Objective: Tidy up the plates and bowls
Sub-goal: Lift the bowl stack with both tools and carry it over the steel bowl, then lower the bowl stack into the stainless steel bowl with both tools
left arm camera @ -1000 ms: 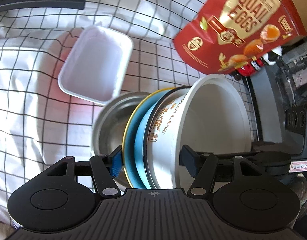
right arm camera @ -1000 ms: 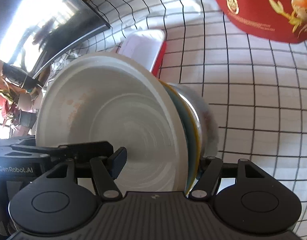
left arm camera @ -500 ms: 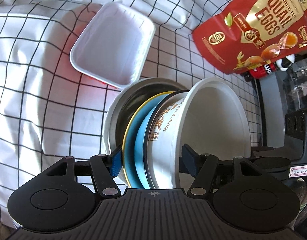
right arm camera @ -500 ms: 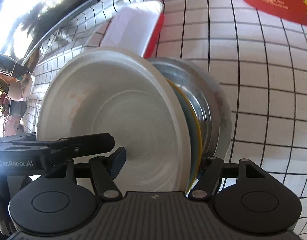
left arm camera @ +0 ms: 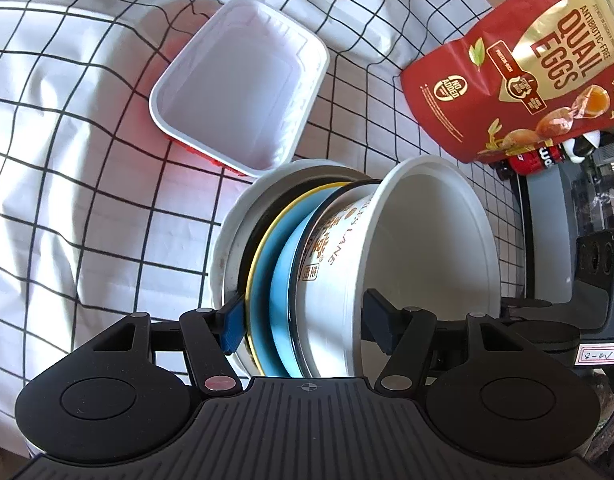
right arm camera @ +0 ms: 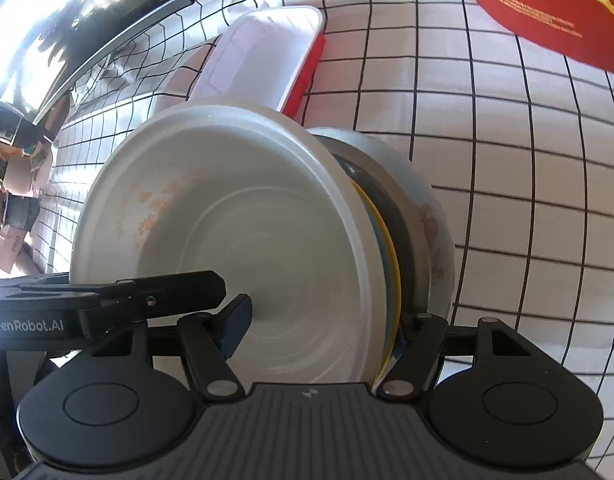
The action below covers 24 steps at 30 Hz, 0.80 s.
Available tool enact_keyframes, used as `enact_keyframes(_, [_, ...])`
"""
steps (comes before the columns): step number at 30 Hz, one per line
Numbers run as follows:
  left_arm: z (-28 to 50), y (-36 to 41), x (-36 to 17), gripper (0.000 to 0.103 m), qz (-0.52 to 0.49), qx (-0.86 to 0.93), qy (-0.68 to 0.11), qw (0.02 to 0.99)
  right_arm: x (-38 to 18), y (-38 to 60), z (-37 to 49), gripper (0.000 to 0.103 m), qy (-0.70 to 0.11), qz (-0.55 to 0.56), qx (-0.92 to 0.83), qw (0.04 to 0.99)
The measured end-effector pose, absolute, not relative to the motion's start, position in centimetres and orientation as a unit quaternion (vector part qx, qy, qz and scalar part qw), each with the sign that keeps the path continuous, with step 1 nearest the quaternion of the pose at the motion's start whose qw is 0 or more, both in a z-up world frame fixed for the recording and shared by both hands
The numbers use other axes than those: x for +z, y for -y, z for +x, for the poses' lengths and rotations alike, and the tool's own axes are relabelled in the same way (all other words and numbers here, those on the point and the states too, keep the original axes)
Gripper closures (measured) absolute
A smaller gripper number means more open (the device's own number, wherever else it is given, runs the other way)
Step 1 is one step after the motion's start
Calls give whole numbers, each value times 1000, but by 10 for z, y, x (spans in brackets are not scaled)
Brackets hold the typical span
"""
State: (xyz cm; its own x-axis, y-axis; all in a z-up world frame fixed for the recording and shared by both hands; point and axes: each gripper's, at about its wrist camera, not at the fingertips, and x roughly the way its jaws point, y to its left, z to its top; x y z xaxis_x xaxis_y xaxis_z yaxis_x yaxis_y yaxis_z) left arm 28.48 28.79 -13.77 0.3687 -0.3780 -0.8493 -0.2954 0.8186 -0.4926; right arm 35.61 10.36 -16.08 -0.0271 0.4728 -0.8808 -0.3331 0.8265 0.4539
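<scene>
Both tools, left tool [left arm camera: 303, 320] and right tool [right arm camera: 323, 320], pinch 1 nested stack of bowls [left arm camera: 347, 276] above the checked cloth [left arm camera: 87, 200].

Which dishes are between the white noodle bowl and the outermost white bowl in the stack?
Left wrist view: between noodle bowl and outer white bowl sit a light blue dish, a yellow-rimmed plate, a dark-rimmed one.

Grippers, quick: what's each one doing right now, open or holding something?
Left gripper: shut on the bowl stack.
Right gripper: shut on the same bowl stack.
</scene>
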Motion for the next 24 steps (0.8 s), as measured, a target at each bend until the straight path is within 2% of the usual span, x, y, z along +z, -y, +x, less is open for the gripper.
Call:
enact_keyframes(12, [281,-294,-140,49,-310,-27,-566,764,-160,-103,363,32,-657,52,297,691])
enact_keyframes(24, [281,-294,-139,50,-307,-24,-570,762,-160,-99,362,33,-658,62,295,689])
